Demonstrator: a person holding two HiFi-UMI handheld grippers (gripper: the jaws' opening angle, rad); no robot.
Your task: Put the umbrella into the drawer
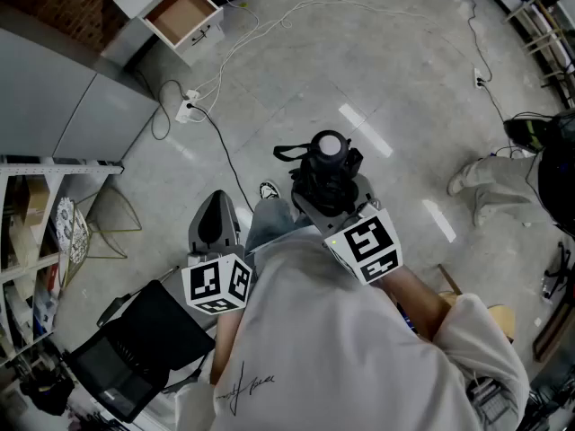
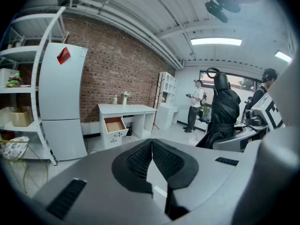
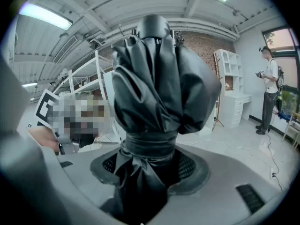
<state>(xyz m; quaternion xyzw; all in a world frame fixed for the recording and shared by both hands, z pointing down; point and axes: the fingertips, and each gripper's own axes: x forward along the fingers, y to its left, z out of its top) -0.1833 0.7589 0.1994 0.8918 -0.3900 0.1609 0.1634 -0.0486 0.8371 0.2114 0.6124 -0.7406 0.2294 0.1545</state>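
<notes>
grey floor (image 1: 359,79) strewn with cables (image 1: 269,21)

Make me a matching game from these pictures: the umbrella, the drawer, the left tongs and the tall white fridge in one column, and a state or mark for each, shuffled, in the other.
Column one:
1. umbrella
2. drawer
3. left tongs
4. fridge

Column two:
a. pulled open
b. shut, with nothing between them
c. bears a red tag near the top
d. black, folded, gripped in the right tongs

Pairs: 1-d, 2-a, 3-b, 4-c.
</notes>
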